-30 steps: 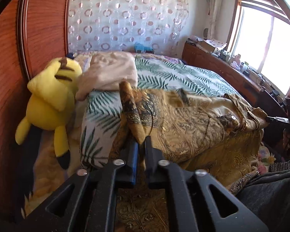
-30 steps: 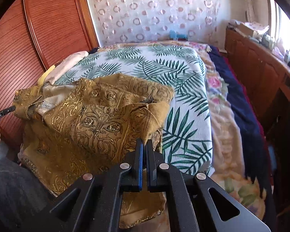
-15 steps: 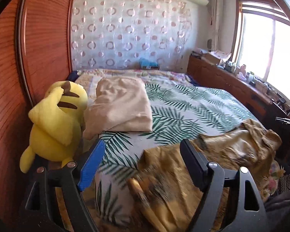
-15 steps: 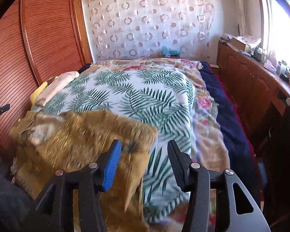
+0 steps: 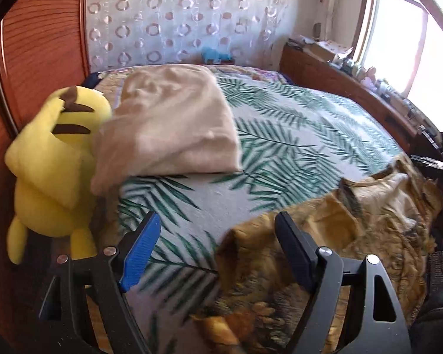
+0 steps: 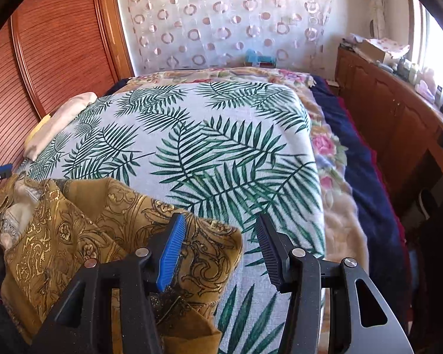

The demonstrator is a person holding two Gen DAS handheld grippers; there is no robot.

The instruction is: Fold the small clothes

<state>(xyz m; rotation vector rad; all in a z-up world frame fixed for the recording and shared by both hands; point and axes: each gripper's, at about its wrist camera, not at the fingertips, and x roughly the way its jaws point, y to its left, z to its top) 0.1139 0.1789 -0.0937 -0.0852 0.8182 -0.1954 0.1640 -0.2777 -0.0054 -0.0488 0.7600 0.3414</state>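
A mustard-gold garment with ornate print [image 5: 325, 236] lies crumpled on the near edge of the palm-leaf bedspread [image 5: 295, 135]. It also shows in the right wrist view [image 6: 82, 230], lower left. My left gripper [image 5: 218, 236] is open and empty, just above the garment's left end. My right gripper [image 6: 220, 233] is open and empty, its blue-padded finger [image 6: 171, 253] over the garment's right corner. A folded beige cloth [image 5: 168, 124] lies farther back on the left.
A yellow plush toy [image 5: 53, 159] leans against the wooden headboard [image 5: 38, 44]. A wooden cabinet [image 6: 398, 118] with clutter runs along the window side. A dark blue blanket [image 6: 366, 177] and floral quilt hang off the bed's right edge.
Both grippers were shut on the gold garment a second ago. Both have opened and let it go, and it has dropped flatter onto the bed.
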